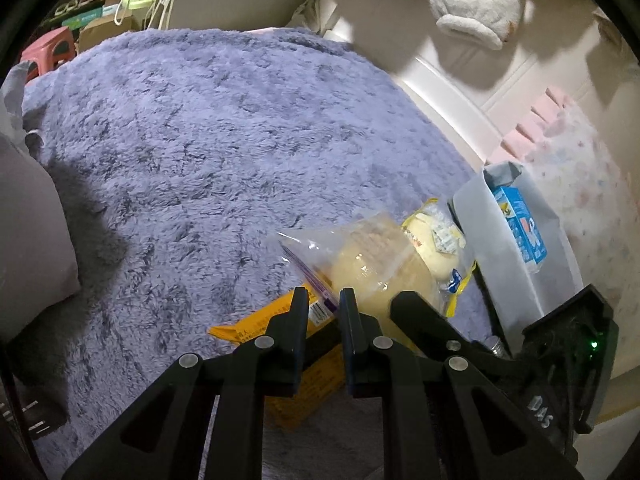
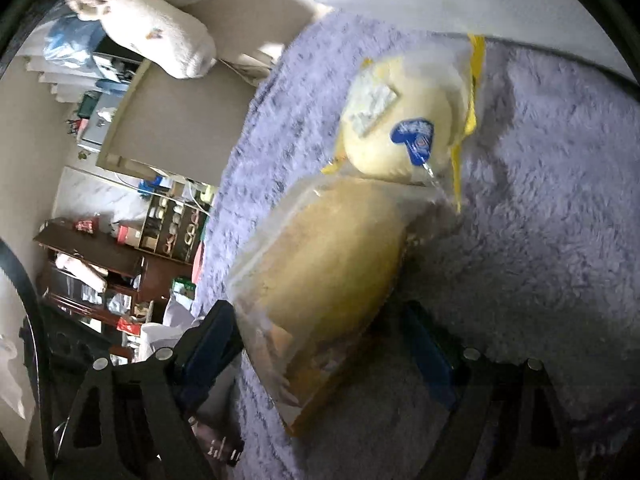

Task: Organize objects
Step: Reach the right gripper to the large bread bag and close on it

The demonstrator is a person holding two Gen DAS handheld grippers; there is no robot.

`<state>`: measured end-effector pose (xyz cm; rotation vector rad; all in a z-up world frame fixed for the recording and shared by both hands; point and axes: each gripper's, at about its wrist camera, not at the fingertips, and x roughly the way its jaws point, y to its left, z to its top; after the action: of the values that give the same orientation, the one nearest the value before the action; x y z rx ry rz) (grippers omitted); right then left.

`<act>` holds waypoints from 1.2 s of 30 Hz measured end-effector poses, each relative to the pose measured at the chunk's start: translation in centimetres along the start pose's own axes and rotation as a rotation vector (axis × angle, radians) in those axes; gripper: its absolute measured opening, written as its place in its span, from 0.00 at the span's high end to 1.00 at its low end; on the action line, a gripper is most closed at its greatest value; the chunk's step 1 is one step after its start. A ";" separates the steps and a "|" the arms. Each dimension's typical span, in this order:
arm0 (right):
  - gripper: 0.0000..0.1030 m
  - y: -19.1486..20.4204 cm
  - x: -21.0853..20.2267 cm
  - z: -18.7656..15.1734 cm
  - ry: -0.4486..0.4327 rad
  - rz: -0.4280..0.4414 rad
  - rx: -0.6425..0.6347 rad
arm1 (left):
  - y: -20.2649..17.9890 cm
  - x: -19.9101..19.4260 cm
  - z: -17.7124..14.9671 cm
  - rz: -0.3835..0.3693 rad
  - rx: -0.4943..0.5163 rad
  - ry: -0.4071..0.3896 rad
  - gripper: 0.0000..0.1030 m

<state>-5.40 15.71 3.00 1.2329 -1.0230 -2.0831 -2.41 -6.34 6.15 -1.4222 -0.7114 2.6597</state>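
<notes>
You work over a shaggy lilac blanket (image 1: 208,152); beyond it you see a cream wall (image 2: 176,120), a pink stool (image 1: 50,48), cluttered dark shelves (image 2: 92,272) and plush toys (image 1: 480,0).

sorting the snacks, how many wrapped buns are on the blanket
2: a tan bun in a clear plastic bag nearest the grippers, and a pale bun in a yellow-edged wrapper just behind it. Others may be hidden.

My left camera looks steeply down along its fingers over the purple fleece blanket (image 1: 224,152), toward the bed's far edge and the headboard side. My right camera sits lower and rolled, close on the clear bread bag (image 2: 320,264). Both share that bag (image 1: 372,264) and the yellow-trimmed bun packet (image 2: 404,120).
</notes>
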 end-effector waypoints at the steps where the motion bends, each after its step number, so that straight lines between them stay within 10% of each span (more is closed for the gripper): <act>1: 0.35 0.0 -0.1 -0.1 0.005 0.000 -0.012 | -0.2 0.0 0.0 0.005 0.012 0.001 0.86; 8: 0.58 -0.4 -0.9 -0.3 0.000 0.027 -0.010 | -2.1 0.3 -0.6 -0.002 0.111 0.019 0.86; 36: 0.65 6.6 -8.3 -1.4 -0.256 -0.019 -0.289 | -5.5 -7.2 -0.3 -0.074 0.256 -0.178 0.86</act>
<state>0.00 17.35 12.10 0.8532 -0.7785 -2.3482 0.99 -3.13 13.86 -1.0863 -0.4050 2.7230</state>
